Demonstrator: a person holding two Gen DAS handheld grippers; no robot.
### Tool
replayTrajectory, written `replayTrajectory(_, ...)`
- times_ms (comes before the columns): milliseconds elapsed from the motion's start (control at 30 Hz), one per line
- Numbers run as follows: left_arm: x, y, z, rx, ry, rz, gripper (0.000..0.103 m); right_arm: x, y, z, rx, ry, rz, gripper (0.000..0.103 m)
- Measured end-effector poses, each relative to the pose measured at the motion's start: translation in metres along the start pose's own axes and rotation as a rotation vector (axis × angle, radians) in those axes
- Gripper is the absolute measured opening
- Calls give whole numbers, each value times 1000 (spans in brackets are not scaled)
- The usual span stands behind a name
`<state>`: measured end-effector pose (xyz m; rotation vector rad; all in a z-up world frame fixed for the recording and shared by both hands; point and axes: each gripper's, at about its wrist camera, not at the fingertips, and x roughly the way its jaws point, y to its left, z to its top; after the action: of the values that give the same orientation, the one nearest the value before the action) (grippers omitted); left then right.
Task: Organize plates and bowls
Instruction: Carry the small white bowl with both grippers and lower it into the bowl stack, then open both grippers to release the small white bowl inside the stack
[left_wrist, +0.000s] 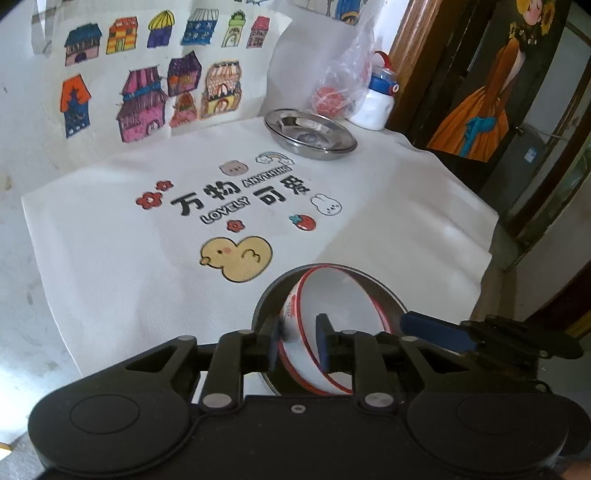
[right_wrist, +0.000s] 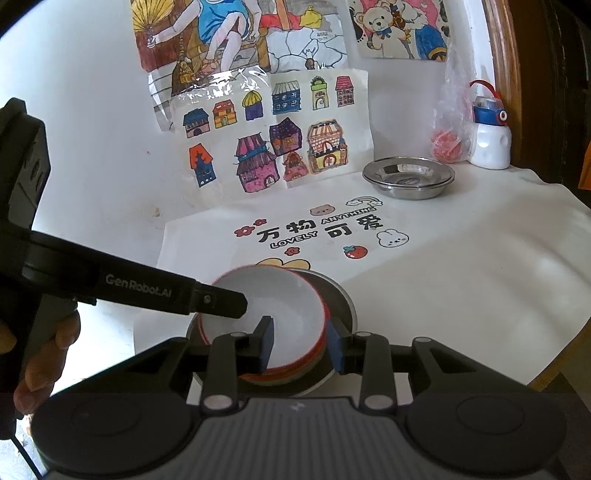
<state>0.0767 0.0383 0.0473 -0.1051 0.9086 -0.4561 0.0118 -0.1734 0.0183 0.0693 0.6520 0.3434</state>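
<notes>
A white bowl (left_wrist: 332, 314) (right_wrist: 266, 295) with a red rim sits tilted in a steel plate (left_wrist: 266, 299) (right_wrist: 343, 306) at the near edge of the white printed tablecloth. My left gripper (left_wrist: 299, 343) is astride the bowl's left wall, one pad outside and one inside, with a gap showing, so it is open. In the right wrist view it (right_wrist: 236, 306) reaches in from the left. My right gripper (right_wrist: 302, 345) is astride the bowl's right wall, also open, its outer pad close to the rim. One blue finger (left_wrist: 436, 330) of it shows in the left wrist view. A second steel plate (left_wrist: 310, 133) (right_wrist: 408, 177) lies at the back.
A white bottle (left_wrist: 376, 103) (right_wrist: 489, 140) with a blue and red cap and a plastic bag (left_wrist: 332, 96) (right_wrist: 448, 144) holding something red stand behind the far plate. Drawings hang on the wall. The table edge (left_wrist: 487, 251) drops off at the right by a wooden frame. A hand (right_wrist: 48, 350) holds the left gripper.
</notes>
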Motion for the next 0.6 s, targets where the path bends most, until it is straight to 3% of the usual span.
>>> replayTrajectory(233, 0, 4, -2, -14, 6, -4, 22, -1, -2, 0, 11, -11, -3, 38)
replayTrajectory(300, 0, 4, -2, -12, 2, -4, 24, -3, -3, -1, 16, -19, -4, 48)
replayTrajectory(433, -3, 7, -2, -21, -18, -5, 33, -5, -5, -1, 24, -29, -5, 54)
replayTrajectory(600, -6, 12, -3, -35, -32, -25, 33, -9, -5, -1, 24, -46, -5, 62)
